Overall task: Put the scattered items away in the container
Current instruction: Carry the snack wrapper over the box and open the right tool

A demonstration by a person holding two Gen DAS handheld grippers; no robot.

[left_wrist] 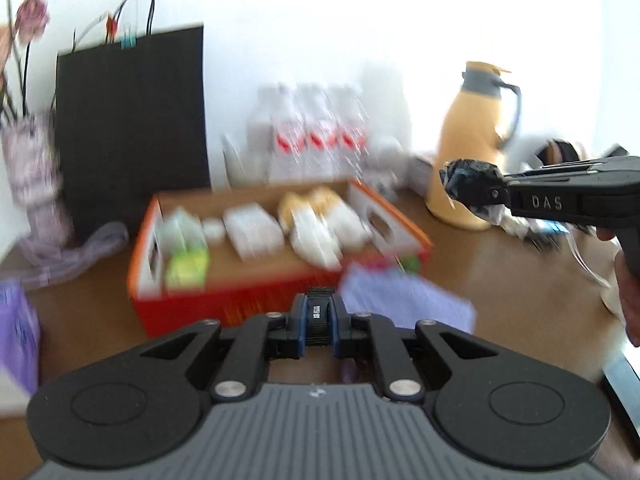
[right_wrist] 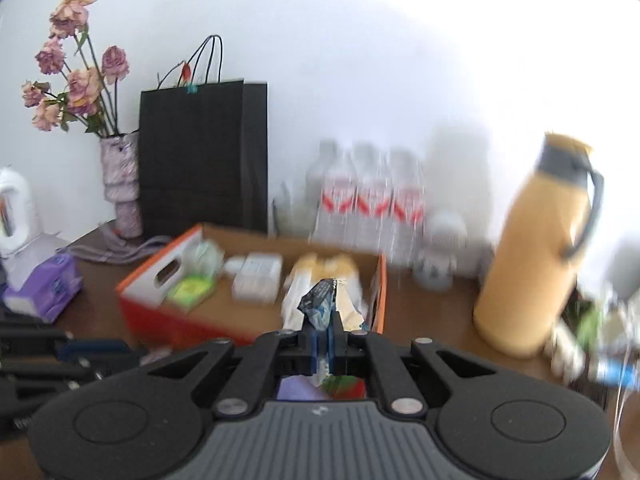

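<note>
Right gripper (right_wrist: 322,320) is clamped on a crumpled dark-blue wrapper (right_wrist: 320,304) — seen low centre of the right view, held above the orange box (right_wrist: 160,312) of packets. Left gripper (left_wrist: 320,312) is pinched nearly closed on a small dark ridged item (left_wrist: 319,316); identity not resolvable — blur. Box sits mid-frame on the brown table (left_wrist: 500,280).

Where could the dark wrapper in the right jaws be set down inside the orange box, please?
Bare cardboard shows near the front wall of the orange box, between the green packet and the white sachets. The box's back half is crowded. Outside, brown tabletop lies free between box and yellow flask.
</note>
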